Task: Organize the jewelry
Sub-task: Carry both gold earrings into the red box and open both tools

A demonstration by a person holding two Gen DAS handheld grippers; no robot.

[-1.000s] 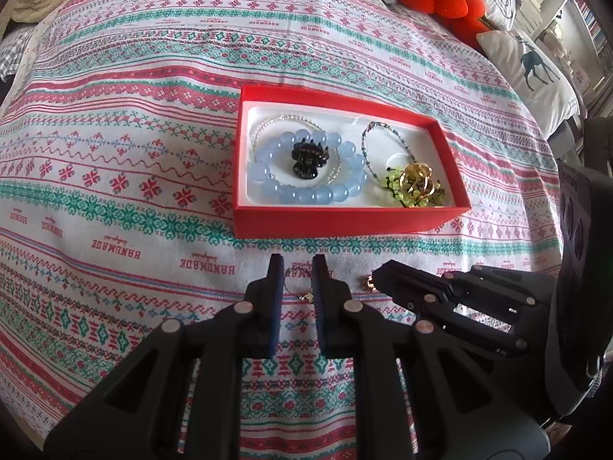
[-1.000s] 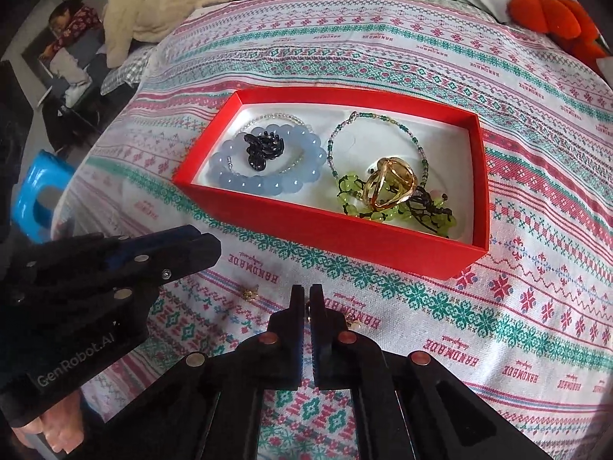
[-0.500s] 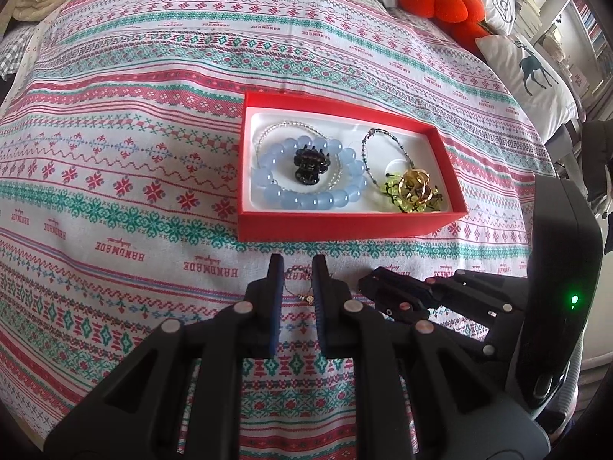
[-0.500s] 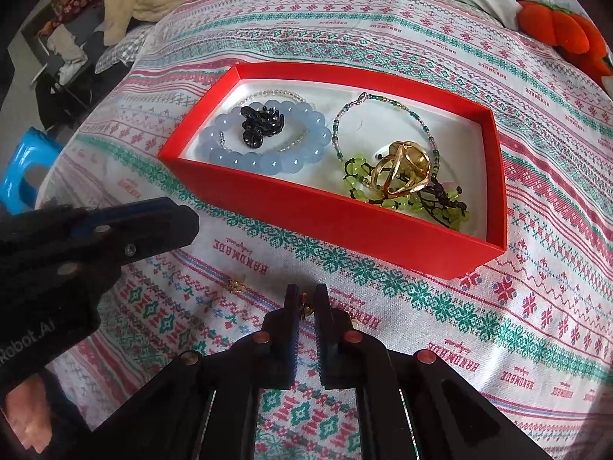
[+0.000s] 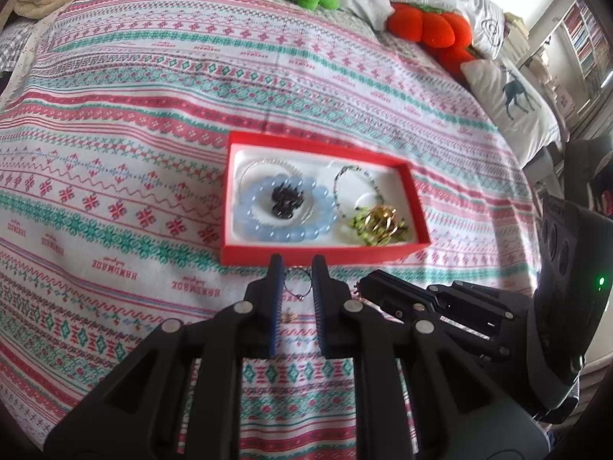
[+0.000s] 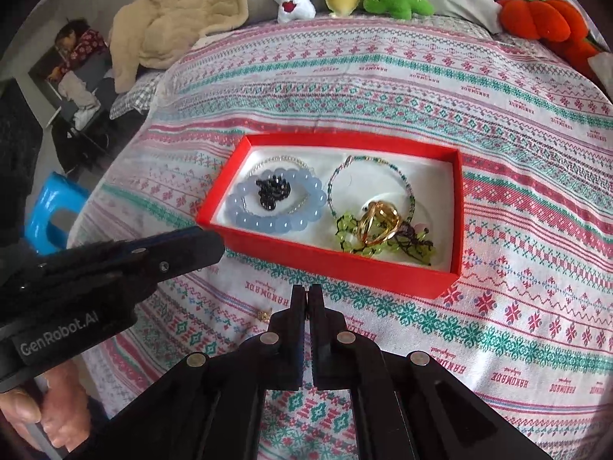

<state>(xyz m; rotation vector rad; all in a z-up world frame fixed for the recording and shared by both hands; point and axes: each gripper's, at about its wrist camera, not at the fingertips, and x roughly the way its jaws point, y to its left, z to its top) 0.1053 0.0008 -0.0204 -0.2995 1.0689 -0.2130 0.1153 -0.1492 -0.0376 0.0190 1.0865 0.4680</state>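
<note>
left gripper (image 5: 297,268): "GenRobot.AI" on body, jaws slightly apart, gripping nothing | right gripper (image 6: 307,294): jaws closed, held item unclear | red box (image 6: 337,258): bracelets inside, on bedspread (image 6: 498,326) printed "HANDMADE" | small gold piece (image 6: 263,315): on bedspread near box

Red box (image 6: 333,258), open, white lining, flat on bedspread. Left side: blue bead bracelet (image 6: 276,223) lying flat, black beaded piece (image 6: 272,193) inside its ring, thin clear-bead strand (image 6: 281,160) behind. Right side: thin teal-bead loop (image 6: 410,191); gold rings (image 6: 379,222) atop green bead tangle (image 6: 387,245) at front right corner. Small gold piece (image 6: 263,315) loose on bedspread, near box front, outside it.
</note>
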